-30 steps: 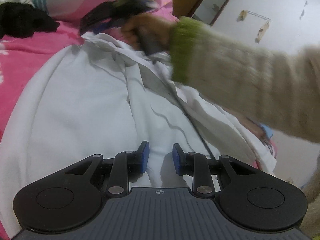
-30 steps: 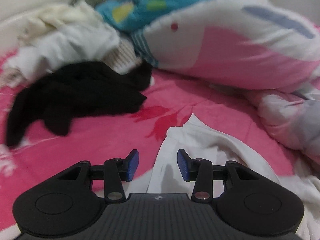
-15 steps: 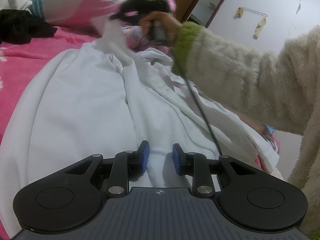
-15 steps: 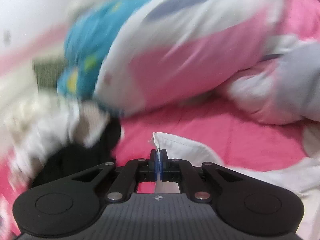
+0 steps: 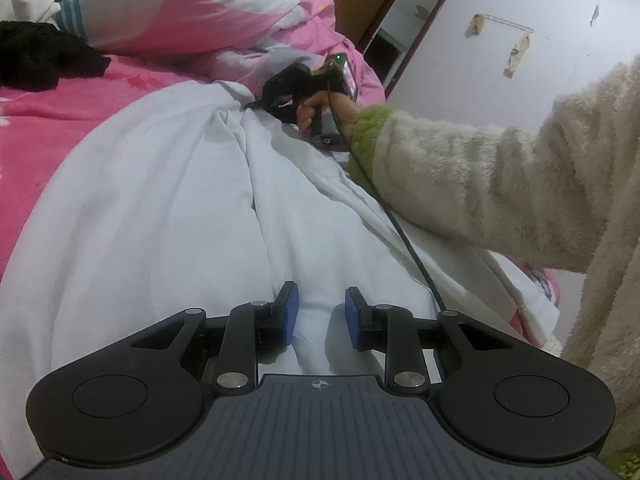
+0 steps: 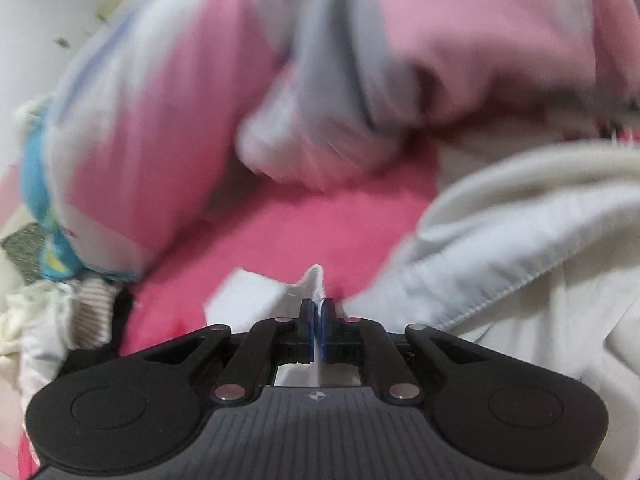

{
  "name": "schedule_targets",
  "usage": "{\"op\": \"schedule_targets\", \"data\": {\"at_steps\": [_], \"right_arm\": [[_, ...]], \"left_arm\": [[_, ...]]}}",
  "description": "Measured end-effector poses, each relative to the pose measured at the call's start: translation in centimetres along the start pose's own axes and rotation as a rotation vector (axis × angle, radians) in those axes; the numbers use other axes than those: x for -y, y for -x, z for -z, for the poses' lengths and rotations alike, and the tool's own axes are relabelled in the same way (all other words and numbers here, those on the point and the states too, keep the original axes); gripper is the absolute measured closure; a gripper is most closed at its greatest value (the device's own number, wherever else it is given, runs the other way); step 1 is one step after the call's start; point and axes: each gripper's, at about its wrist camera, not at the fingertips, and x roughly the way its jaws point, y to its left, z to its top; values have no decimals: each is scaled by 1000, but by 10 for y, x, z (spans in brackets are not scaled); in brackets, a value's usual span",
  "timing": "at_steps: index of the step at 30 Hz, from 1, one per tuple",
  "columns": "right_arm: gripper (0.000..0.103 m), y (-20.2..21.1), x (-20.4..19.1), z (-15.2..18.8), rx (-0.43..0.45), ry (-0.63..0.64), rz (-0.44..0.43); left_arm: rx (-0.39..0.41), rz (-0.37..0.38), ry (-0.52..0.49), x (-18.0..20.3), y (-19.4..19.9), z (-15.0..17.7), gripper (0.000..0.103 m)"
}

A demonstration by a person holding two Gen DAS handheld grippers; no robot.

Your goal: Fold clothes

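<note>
A white garment (image 5: 160, 208) lies spread over the pink bed sheet (image 5: 48, 120). In the left wrist view my left gripper (image 5: 318, 312) rests low on the garment's near end. Its blue pads stand a little apart with a bunch of the cloth between them. Farther off, a hand in a fluffy cream sleeve (image 5: 480, 184) holds my right gripper (image 5: 256, 104) at the garment's far end. In the right wrist view my right gripper (image 6: 318, 320) is shut on a corner of the white garment (image 6: 314, 280), which sticks up past the pads. That view is blurred by motion.
A pink and white quilt (image 5: 192, 12) is piled at the far end of the bed, with black clothing (image 5: 40, 56) to its left. A brown door frame (image 5: 400, 20) and a pale wall stand beyond. More pale cloth (image 6: 540, 248) lies right of the held corner.
My right gripper closed on the garment's far corner, rolled, and swung it rightward and down. The left gripper stayed still.
</note>
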Motion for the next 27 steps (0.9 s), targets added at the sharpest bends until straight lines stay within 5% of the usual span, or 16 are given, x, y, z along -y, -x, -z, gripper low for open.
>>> {"op": "schedule_targets", "data": {"at_steps": [4,10,17,19,23,25,27], "right_arm": [[86,31,4,-10,44,-31,39],[85,124,-12,-9,34,128,101],[86,176,-97,108,-210,573,52],[83,180,-104,138,-234,585,68],[56,191,-89,174,-245,495,72],[59,195,-80,186,-252,471,64],[82,199,-71,195,-240,452,80]], "left_arm": [[4,-4,-8,1,0,1,77],[12,-18,-15,4,0,1,77],[25,-38,-26,8,3,3,77],[29,-41,-30,8,4,4,77],[36,-35,-32,7,7,5,77],[37,-29,-25,5,8,5,77],[39,-25,-16,3,9,5,77]]}}
